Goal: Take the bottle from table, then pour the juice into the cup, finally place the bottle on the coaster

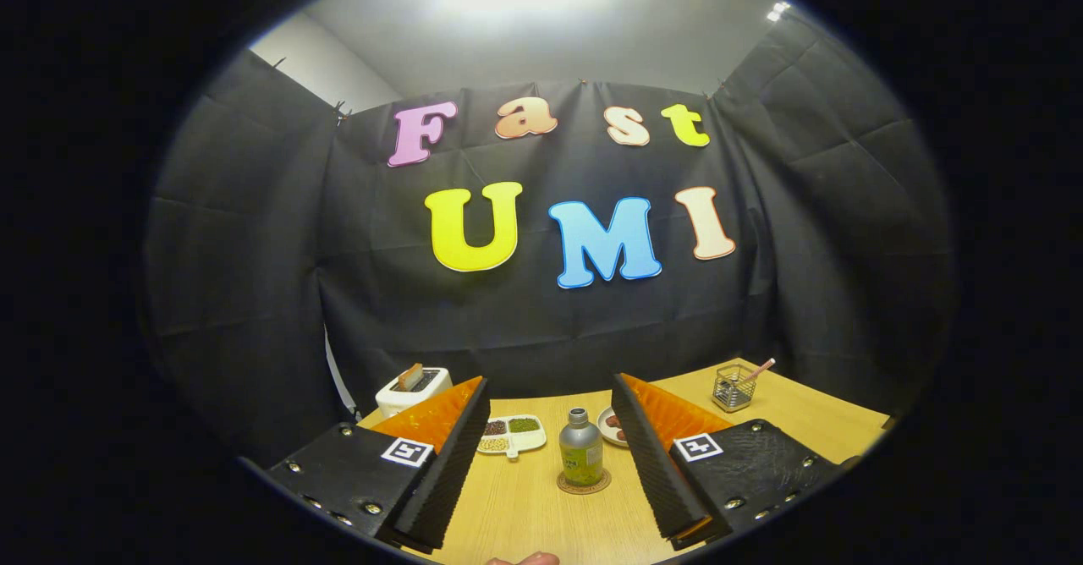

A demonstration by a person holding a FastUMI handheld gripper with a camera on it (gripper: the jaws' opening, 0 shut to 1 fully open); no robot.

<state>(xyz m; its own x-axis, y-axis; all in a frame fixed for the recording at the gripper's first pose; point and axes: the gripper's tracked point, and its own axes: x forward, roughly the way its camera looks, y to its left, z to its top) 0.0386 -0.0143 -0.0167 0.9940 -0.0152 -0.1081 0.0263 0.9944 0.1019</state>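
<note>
Light wooden table (541,506) | small green-labelled bottle with grey cap (581,449) upright on round cork coaster (584,484) | gripper (550,430) fingers wide apart, holding nothing, bottle ahead between them

matt wooden table (541,506), glossy clear plastic bottle (581,451) with metal cap, wire-mesh metal holder (733,387)

Gripper (550,463) fingers (444,472) ribbed inside, screw-studded plates bearing square black-and-white marker tags.

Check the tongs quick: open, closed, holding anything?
Tongs: open, holding nothing; the bottle stands upright on the coaster ahead, between the fingers.
</note>
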